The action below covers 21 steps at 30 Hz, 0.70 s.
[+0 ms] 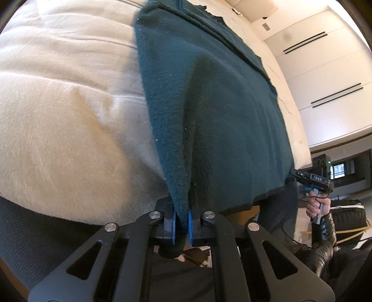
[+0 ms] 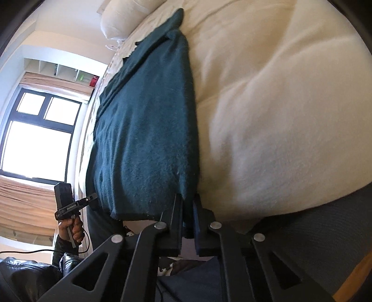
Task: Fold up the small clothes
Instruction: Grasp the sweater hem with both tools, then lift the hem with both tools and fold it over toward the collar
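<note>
A dark teal knitted garment [image 1: 209, 104] lies spread lengthwise on a bed covered with a cream fleece blanket [image 1: 69, 116], its near hem hanging just over the bed's front edge. The left hand-held gripper [image 1: 181, 226], black with blue pads, is closed on the hem's left corner, with a raised ridge of fabric running up from the pinch. The right hand-held gripper [image 2: 188, 223] is closed on the opposite corner of the same hem, cloth pinched between its dark fingers. Each wrist view shows the other gripper at the far end of the hem, held by a hand [image 2: 72, 230] emerging from a glossy black jacket sleeve [image 2: 62, 257]. A white pillow [image 2: 121, 21] rests at the head of the bed; a black-framed window [image 2: 39, 134] with tan blinds stands to the side, and white panelled wardrobe doors [image 1: 325, 81] stand beyond the bed
</note>
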Available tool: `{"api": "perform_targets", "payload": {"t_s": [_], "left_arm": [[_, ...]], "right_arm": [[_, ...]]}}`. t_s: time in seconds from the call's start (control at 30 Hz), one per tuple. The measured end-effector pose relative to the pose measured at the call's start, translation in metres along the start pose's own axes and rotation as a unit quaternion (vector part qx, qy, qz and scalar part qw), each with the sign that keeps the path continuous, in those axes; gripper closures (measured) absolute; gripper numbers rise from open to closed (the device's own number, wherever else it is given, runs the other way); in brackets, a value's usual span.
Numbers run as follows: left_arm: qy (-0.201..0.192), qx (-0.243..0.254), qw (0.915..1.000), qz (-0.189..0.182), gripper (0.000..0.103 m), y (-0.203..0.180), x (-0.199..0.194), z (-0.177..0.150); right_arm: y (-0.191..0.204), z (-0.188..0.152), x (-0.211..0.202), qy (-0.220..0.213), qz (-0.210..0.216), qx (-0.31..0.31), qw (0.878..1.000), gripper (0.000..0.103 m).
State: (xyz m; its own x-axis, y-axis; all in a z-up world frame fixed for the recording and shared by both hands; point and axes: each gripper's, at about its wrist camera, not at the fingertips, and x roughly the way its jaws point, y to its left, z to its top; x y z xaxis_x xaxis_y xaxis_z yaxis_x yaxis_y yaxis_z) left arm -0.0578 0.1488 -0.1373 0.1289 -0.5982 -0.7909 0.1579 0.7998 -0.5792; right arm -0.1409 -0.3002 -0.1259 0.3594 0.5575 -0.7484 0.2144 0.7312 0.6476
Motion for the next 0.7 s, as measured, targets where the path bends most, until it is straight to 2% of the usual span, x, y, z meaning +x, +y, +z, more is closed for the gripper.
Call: {"api": "perform_targets", "payload": {"t_s": [0.1, 0.2, 0.33, 0.4, 0.57, 0.7], "left_arm": [[-0.009, -0.009, 0.9995, -0.028, 0.098, 0.002, -0.009, -0.001], [-0.025, -0.029, 0.9971, -0.066, 0.098, 0.009, -0.02, 0.0], [-0.054, -0.047, 0.9888, -0.131, 0.098, 0.01, -0.036, 0.003], [-0.062, -0.047, 0.9858, -0.149, 0.098, 0.007, -0.041, 0.006], [-0.062, -0.032, 0.9841, -0.163, 0.098, -0.002, -0.045, 0.013], [-0.072, -0.056, 0.9777, -0.189, 0.098, 0.007, -0.047, 0.015]], "right_arm": [[0.003, 0.002, -0.009, -0.024, 0.027, 0.004, 0.999, 0.095], [0.006, 0.009, -0.026, -0.062, 0.075, 0.01, 0.995, 0.095], [0.015, 0.02, -0.04, -0.1, 0.125, 0.011, 0.987, 0.095], [0.02, 0.026, -0.043, -0.114, 0.148, 0.01, 0.982, 0.095], [0.033, 0.035, -0.033, -0.102, 0.148, -0.004, 0.984, 0.095], [0.039, 0.044, -0.033, -0.109, 0.164, -0.006, 0.98, 0.095]]}}
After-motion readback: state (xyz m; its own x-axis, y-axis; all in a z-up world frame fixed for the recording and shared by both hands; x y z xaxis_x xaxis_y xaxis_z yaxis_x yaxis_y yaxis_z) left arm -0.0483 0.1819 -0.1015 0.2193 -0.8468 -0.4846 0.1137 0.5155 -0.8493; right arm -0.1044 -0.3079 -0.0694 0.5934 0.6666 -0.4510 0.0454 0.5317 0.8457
